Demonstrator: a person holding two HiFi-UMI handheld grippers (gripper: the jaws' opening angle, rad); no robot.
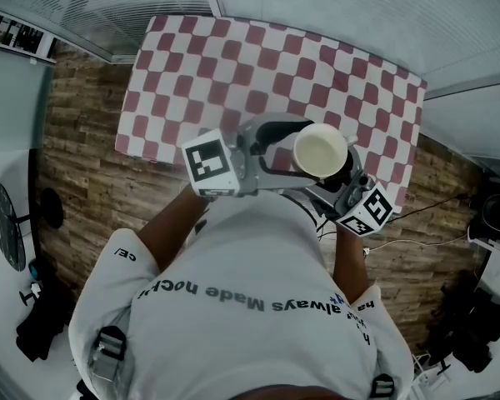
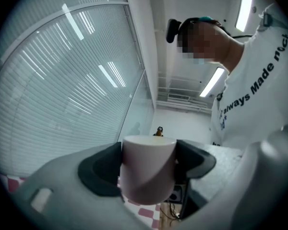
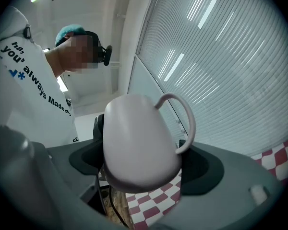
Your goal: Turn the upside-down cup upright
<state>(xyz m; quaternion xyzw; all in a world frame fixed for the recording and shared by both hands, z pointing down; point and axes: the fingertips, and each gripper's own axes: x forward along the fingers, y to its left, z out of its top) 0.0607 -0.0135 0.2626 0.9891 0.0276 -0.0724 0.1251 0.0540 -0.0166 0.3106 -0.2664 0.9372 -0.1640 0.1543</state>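
- A table wears a red-and-white checked cloth, its far edge close to the window wall.
- White slatted blinds cover the big panes behind it.
- Brown wood-look planks form the floor on both sides of the table.
- A thin cable trails over the planks to the table's right.
- A white T-shirt with dark lettering fills the lower head view.
- Long ceiling lights glow overhead.
- Dark gear lies heaped at lower right; what it is cannot be told.
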